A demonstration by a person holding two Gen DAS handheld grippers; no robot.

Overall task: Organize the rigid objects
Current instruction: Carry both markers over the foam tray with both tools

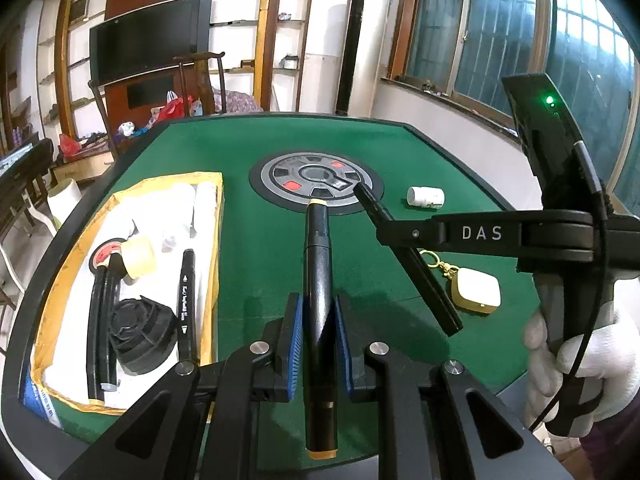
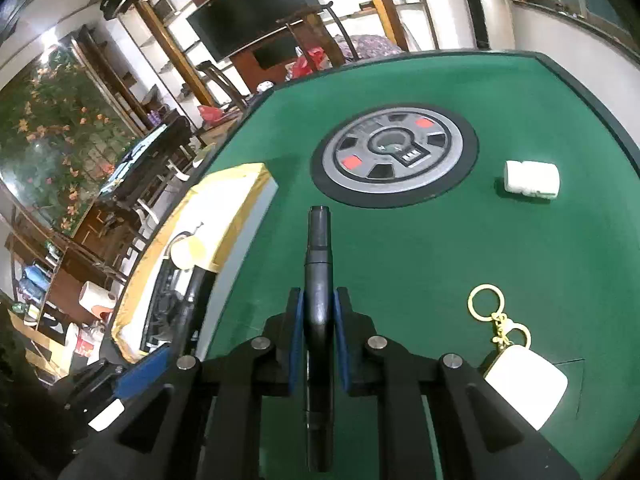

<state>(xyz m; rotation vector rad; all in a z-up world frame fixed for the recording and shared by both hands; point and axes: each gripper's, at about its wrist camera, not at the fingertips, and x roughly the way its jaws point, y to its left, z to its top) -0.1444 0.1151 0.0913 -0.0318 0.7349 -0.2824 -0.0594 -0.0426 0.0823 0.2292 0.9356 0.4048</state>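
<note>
In the left wrist view my left gripper (image 1: 318,312) is shut on a black marker with yellow ends (image 1: 317,248), which points away over the green table. My right gripper (image 1: 386,226) comes in from the right, held by a white-gloved hand (image 1: 580,364), and is shut on a plain black marker (image 1: 424,280). The right wrist view shows that gripper (image 2: 318,308) with its blue pads pressed on the same black marker (image 2: 318,248). The yellow-rimmed white box (image 1: 60,280) at the left holds a tape roll (image 1: 138,258), another black marker (image 1: 187,304) and black parts.
A white bottle (image 1: 425,197) lies on its side right of the round centre disc (image 1: 280,178). A white tag on a gold keyring (image 1: 476,292) lies near the right front, beside my right gripper (image 2: 524,384). Chairs and shelves stand beyond the table's far edge.
</note>
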